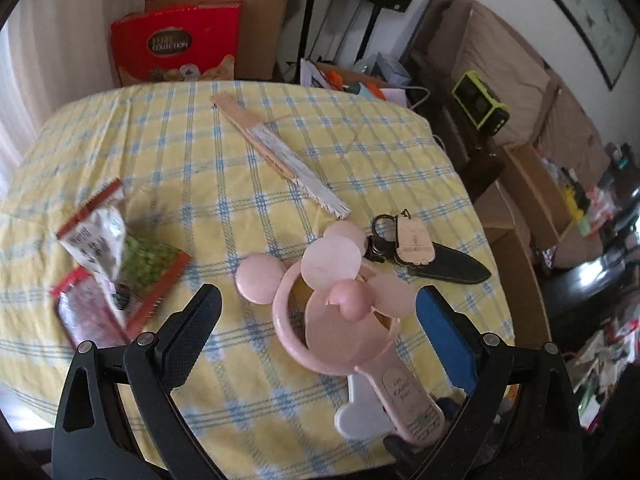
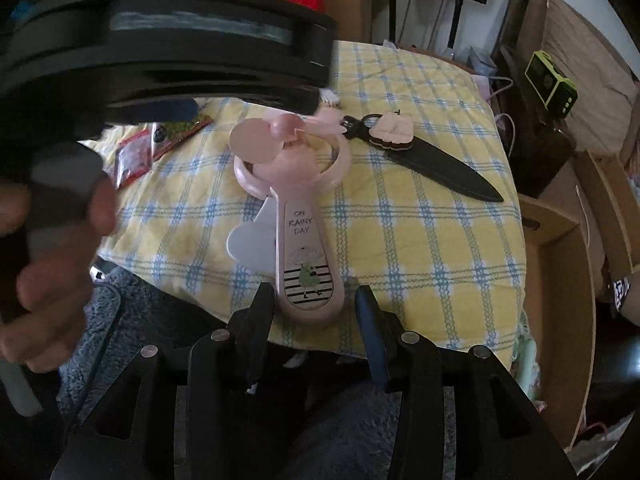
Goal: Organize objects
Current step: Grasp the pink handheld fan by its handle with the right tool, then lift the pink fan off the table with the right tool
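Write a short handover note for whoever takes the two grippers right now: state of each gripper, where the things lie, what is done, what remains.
Left gripper: open, above the pink hand fan, holding nothing.
Right gripper: open astride the fan's handle end, pads not pressing.
On the checked tablecloth: fan near the front edge, sheathed scissors just beyond it, folded paper fan further back, snack packets on the left.
Done: nothing visibly grouped.
Left: grip the fan, then sort the rest.

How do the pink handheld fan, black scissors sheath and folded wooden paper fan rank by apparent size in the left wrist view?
1. Pink handheld fan, though nearest the camera.
2. Folded wooden paper fan.
3. Black scissors sheath.
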`<control>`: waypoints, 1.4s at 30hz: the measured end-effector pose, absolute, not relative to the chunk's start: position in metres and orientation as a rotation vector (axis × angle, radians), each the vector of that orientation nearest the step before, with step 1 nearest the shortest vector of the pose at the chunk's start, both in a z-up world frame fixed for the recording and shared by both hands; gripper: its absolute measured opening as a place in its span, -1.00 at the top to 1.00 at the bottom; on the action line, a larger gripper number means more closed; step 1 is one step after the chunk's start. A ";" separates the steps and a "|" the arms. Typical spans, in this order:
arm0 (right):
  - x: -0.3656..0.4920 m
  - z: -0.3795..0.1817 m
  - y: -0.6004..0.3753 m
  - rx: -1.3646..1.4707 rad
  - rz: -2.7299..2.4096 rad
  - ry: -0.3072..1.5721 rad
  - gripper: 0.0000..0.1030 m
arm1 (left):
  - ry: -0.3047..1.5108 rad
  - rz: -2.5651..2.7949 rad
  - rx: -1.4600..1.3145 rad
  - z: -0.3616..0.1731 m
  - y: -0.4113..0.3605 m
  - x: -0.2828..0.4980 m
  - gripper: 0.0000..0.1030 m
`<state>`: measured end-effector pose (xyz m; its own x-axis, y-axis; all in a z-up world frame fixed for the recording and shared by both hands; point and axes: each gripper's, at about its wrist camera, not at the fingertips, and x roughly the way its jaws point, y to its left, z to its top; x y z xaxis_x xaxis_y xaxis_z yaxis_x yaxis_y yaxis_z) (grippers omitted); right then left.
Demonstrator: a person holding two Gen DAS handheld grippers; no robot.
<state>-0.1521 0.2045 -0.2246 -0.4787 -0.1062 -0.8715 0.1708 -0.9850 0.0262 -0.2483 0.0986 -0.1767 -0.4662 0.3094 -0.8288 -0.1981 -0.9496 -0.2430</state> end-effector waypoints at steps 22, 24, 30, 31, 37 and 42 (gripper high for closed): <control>-0.157 -0.228 0.193 1.442 -2.626 0.176 0.35 | -0.112 2.491 -1.406 -0.199 0.116 -0.250 -0.07; -0.158 -0.228 0.194 1.441 -2.627 0.180 0.35 | -0.111 2.491 -1.406 -0.198 0.116 -0.251 -0.07; -0.157 -0.228 0.190 1.435 -2.636 0.213 0.36 | -0.152 2.472 -1.419 -0.198 0.112 -0.252 -0.06; -0.157 -0.227 0.189 1.434 -2.637 0.217 0.36 | -0.155 2.472 -1.420 -0.198 0.111 -0.253 -0.06; -0.156 -0.227 0.189 1.432 -2.635 0.217 0.36 | -0.153 2.475 -1.426 -0.198 0.112 -0.252 -0.06; -0.156 -0.226 0.189 1.428 -2.635 0.218 0.36 | -0.155 2.473 -1.431 -0.197 0.110 -0.252 -0.06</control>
